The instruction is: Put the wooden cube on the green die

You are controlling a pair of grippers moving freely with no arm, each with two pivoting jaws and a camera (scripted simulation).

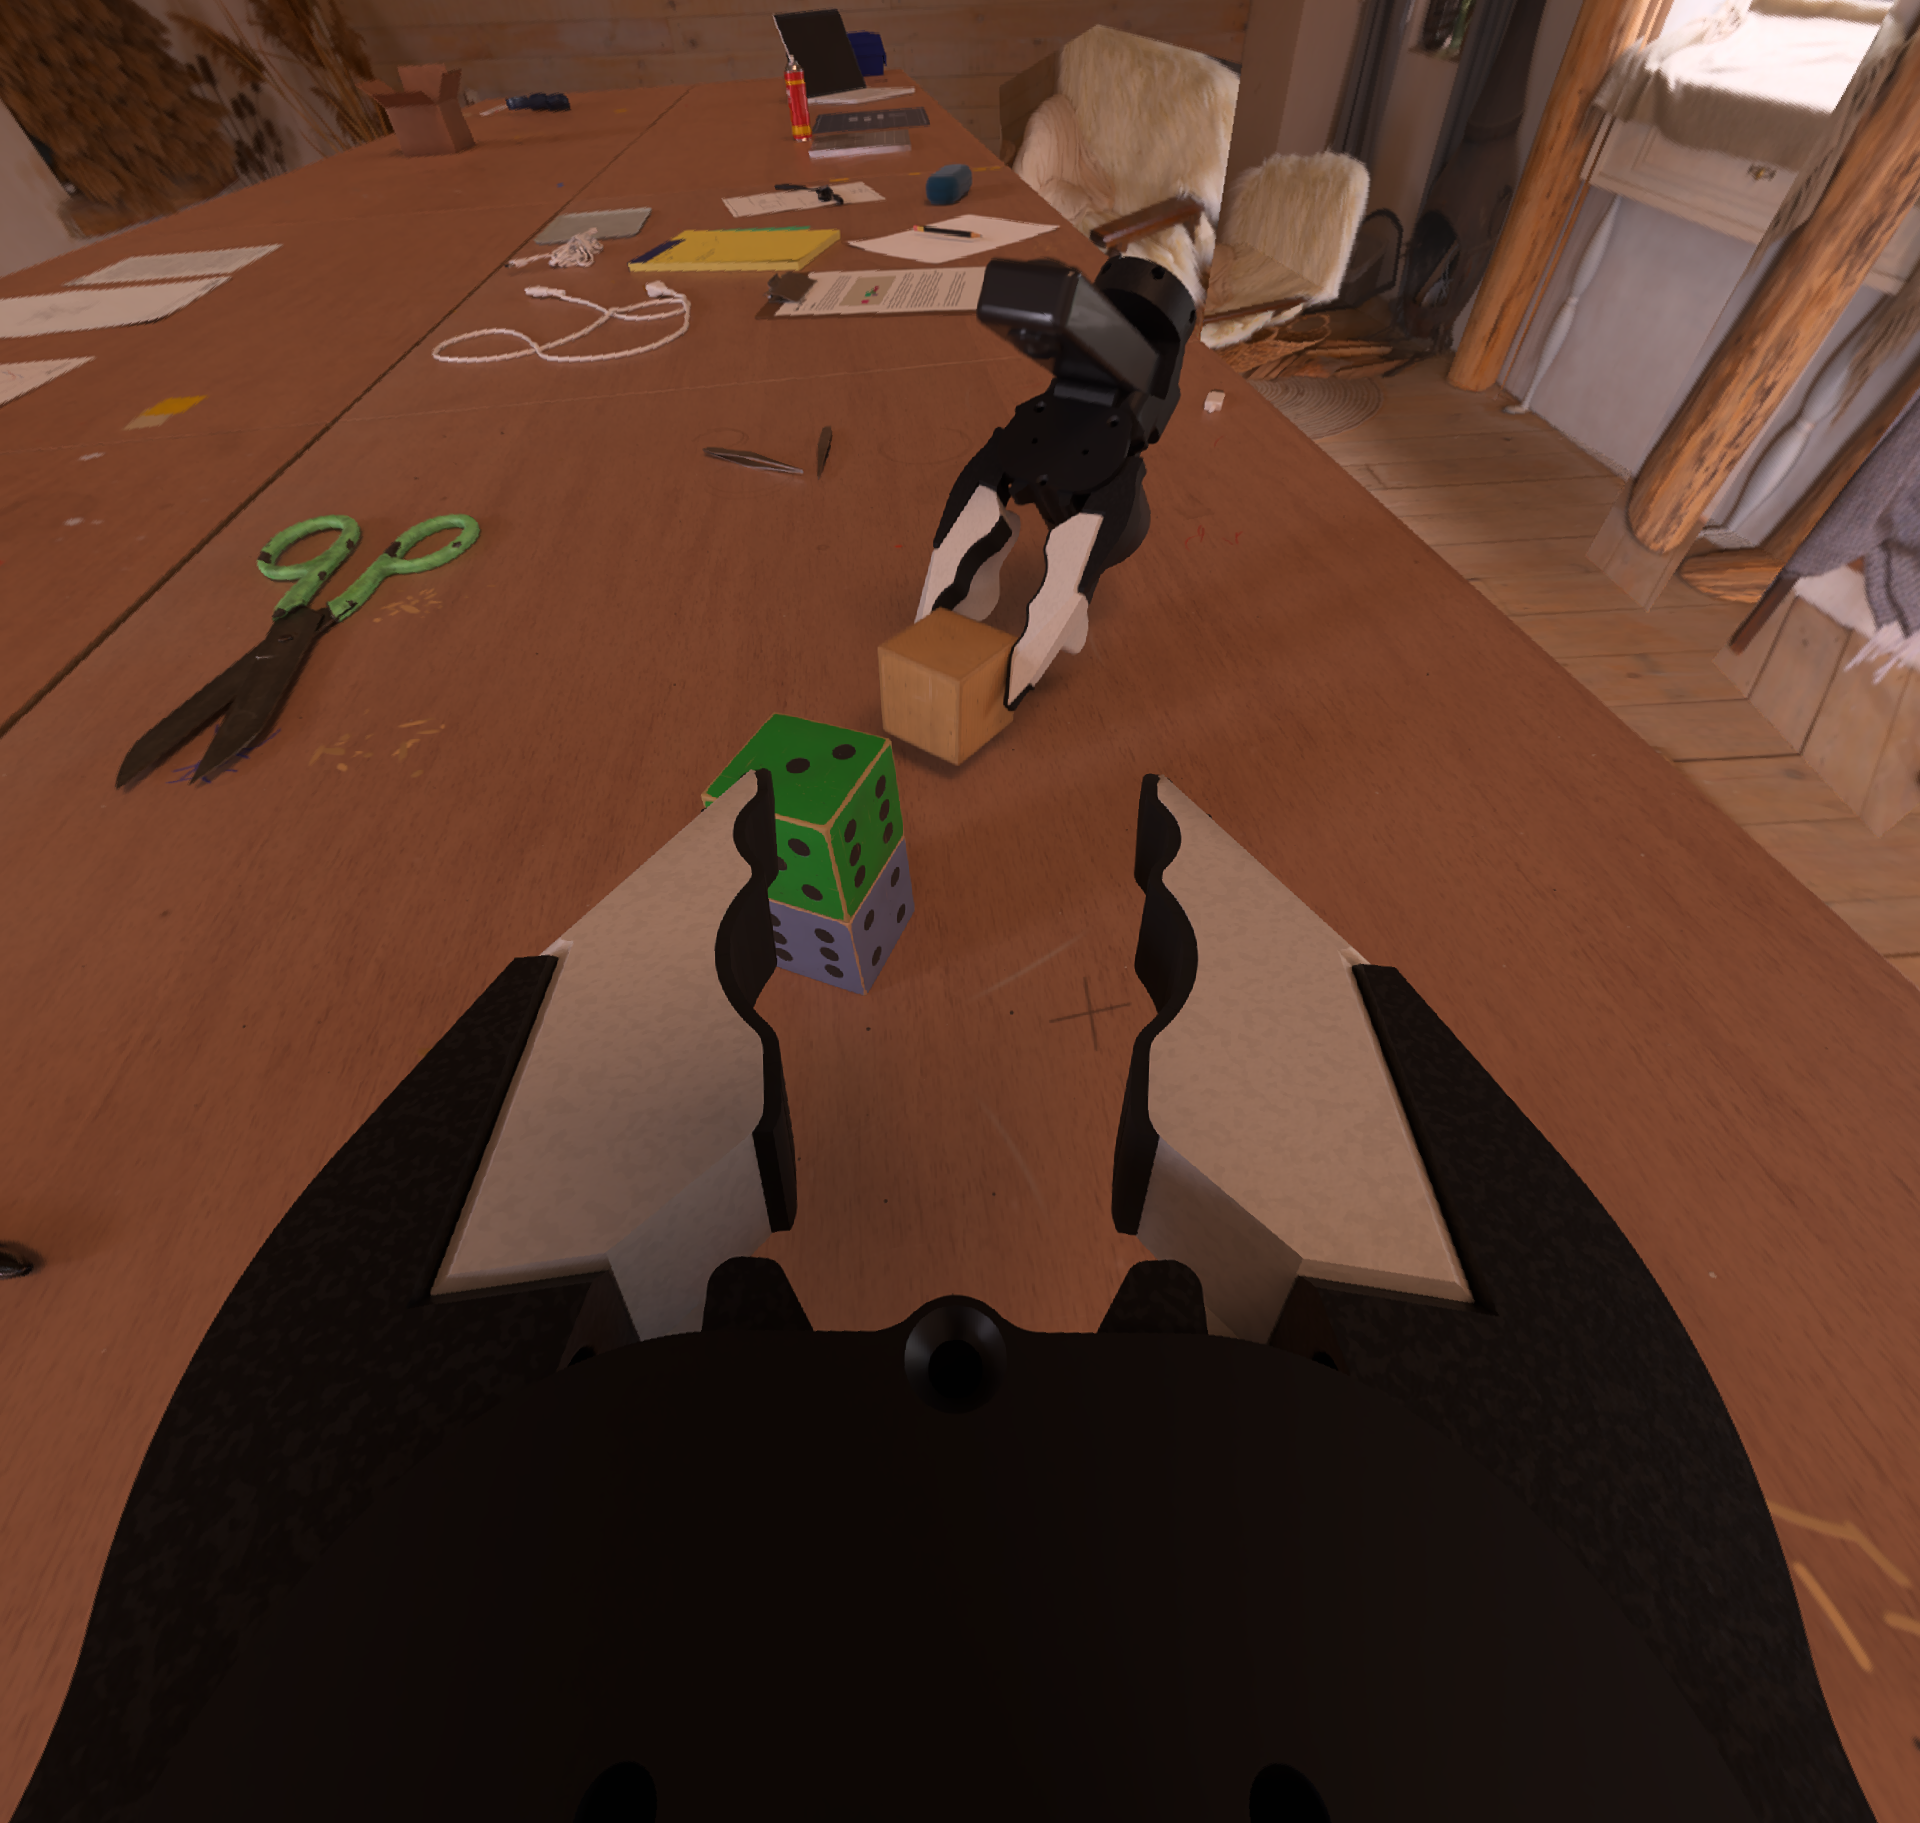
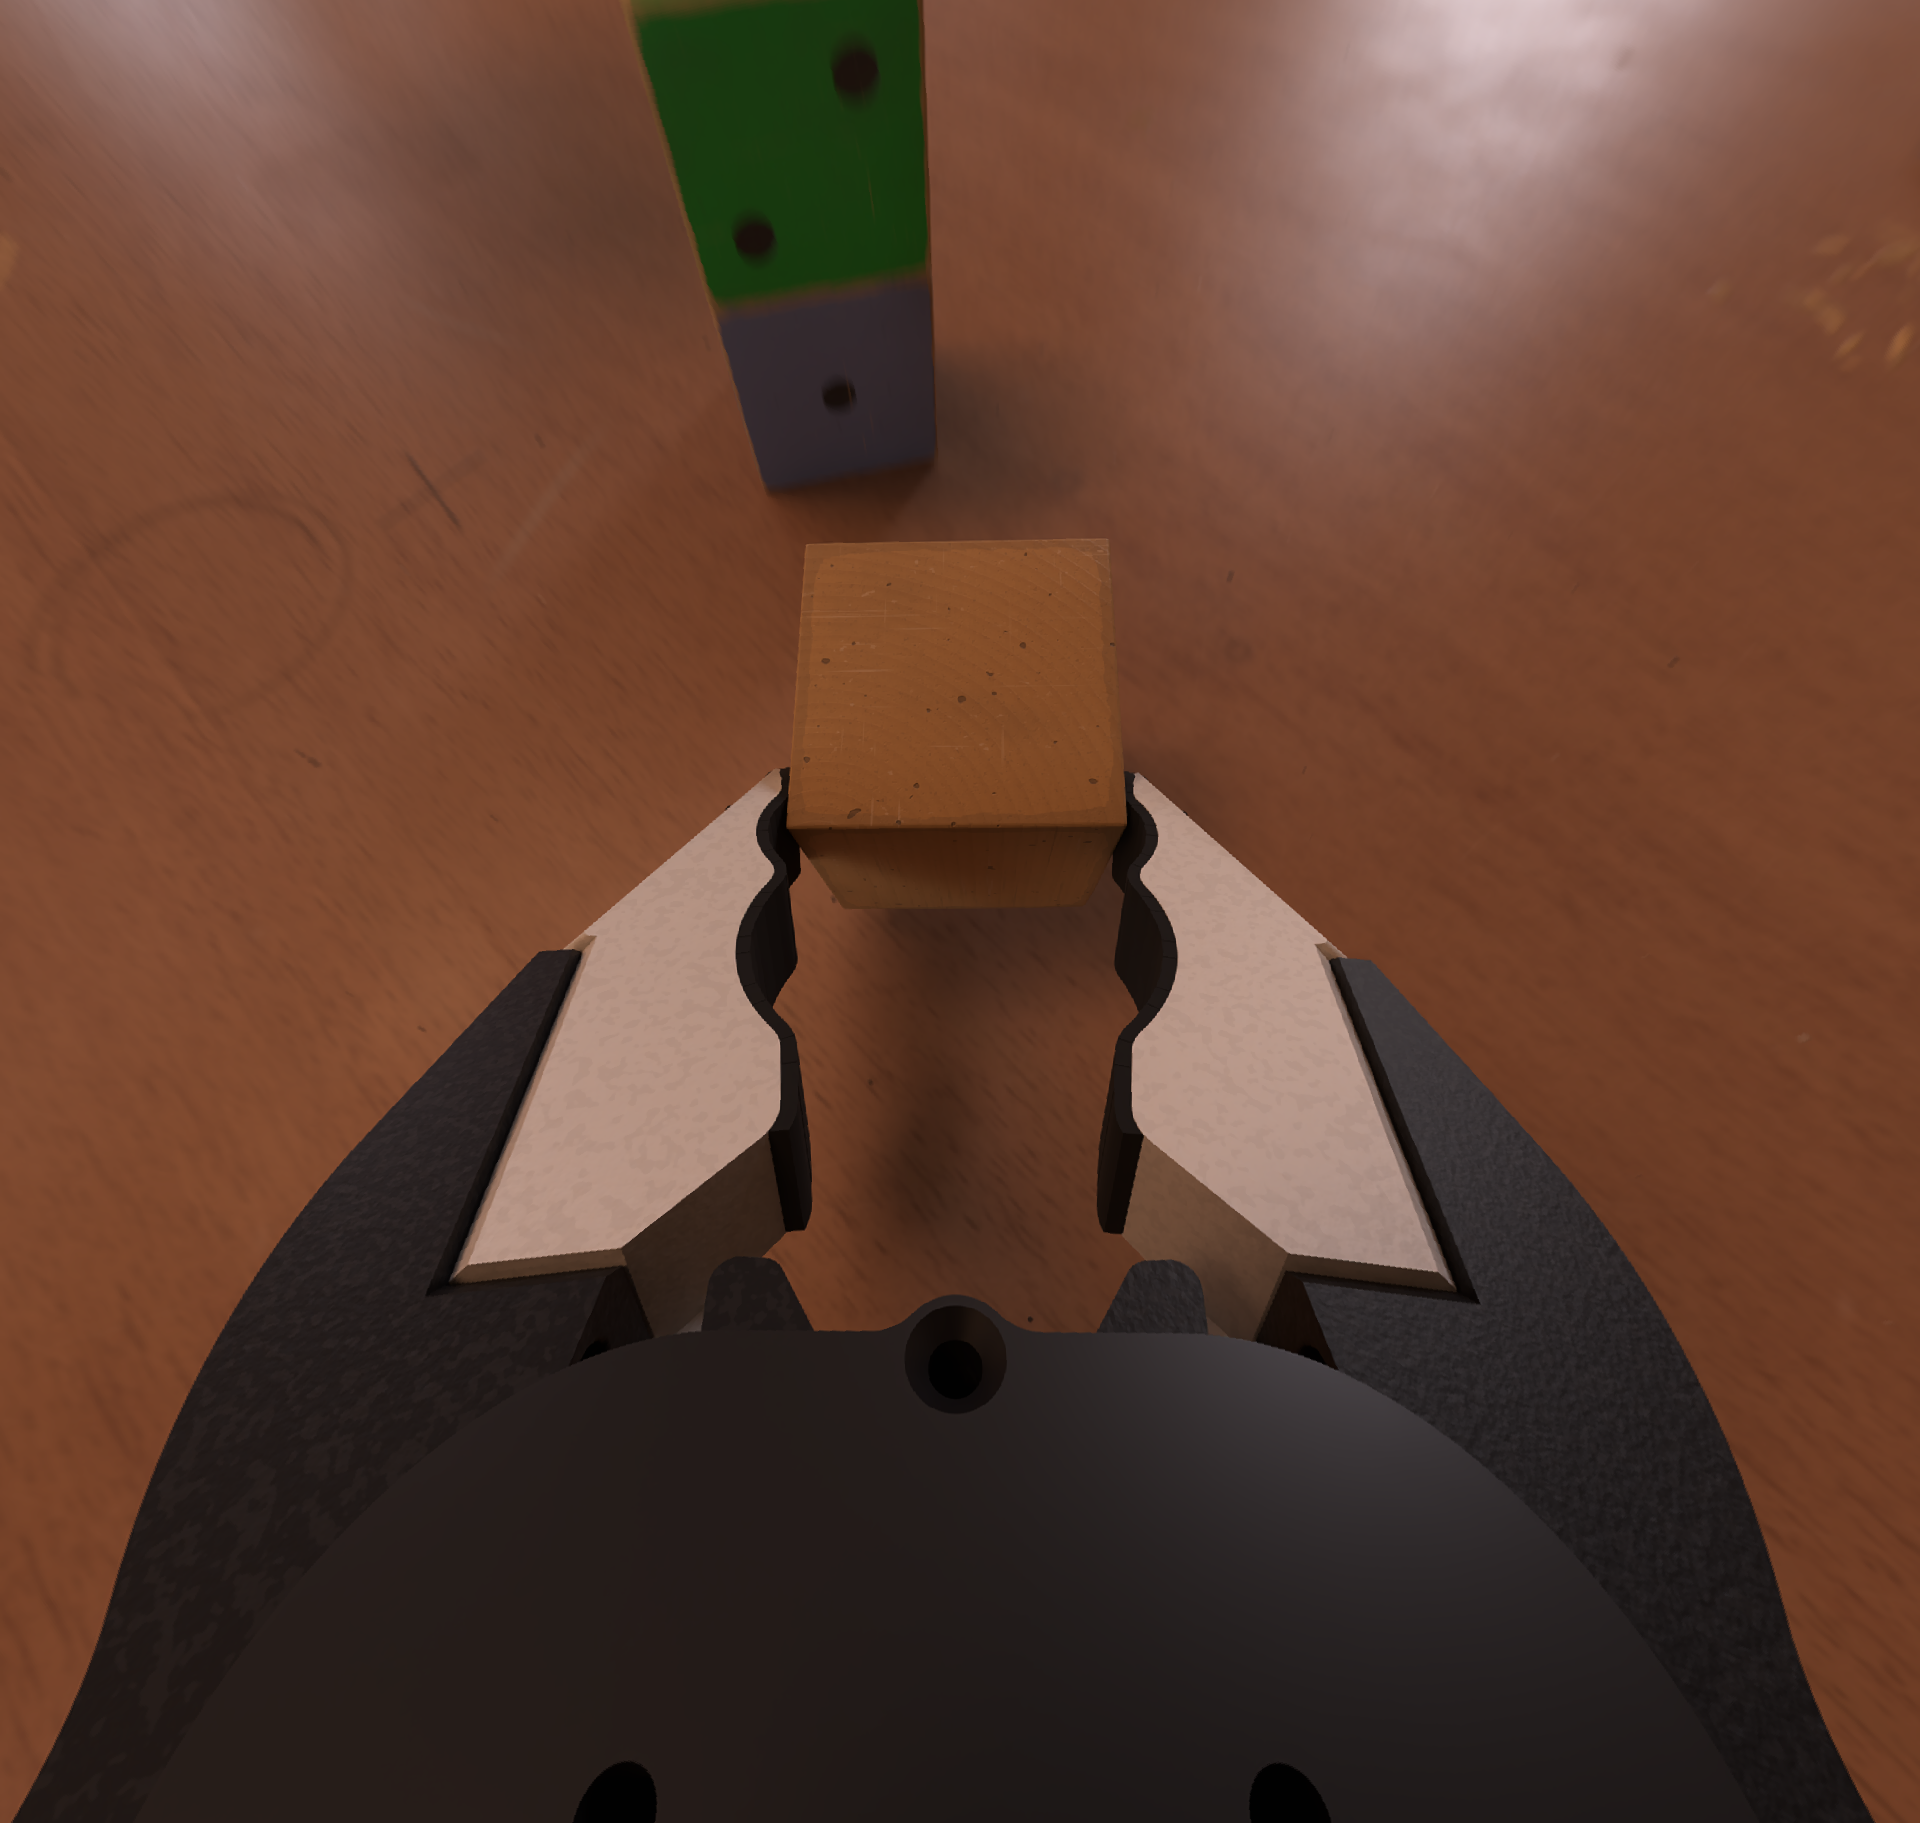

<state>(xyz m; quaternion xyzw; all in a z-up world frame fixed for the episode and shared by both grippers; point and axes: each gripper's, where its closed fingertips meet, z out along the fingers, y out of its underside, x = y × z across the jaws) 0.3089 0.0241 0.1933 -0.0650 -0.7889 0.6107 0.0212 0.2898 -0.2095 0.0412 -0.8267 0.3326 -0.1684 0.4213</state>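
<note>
The wooden cube [image 1: 940, 682] [image 2: 951, 682] rests on the brown table [image 1: 1195, 838]. My right gripper [image 2: 956, 807] is shut on it, its fingertips pressed on the cube's two sides near the near edge. The right gripper also shows in the left wrist view [image 1: 971, 656], tilted down onto the cube. The green die [image 1: 831, 786] [image 2: 790, 132] sits on top of a pale blue die [image 1: 862, 926] [image 2: 831, 391], just in front of the cube. My left gripper [image 1: 956, 786] is open and empty, above the table, with its left finger partly covering the dice stack.
Green-handled scissors [image 1: 301, 620] lie to the left. Tweezers [image 1: 753, 461], a white cord [image 1: 582, 329], a yellow notebook [image 1: 732, 251] and papers lie farther back. The table's edge runs along the right, with a wooden floor and fur-covered chairs [image 1: 1132, 132] beyond.
</note>
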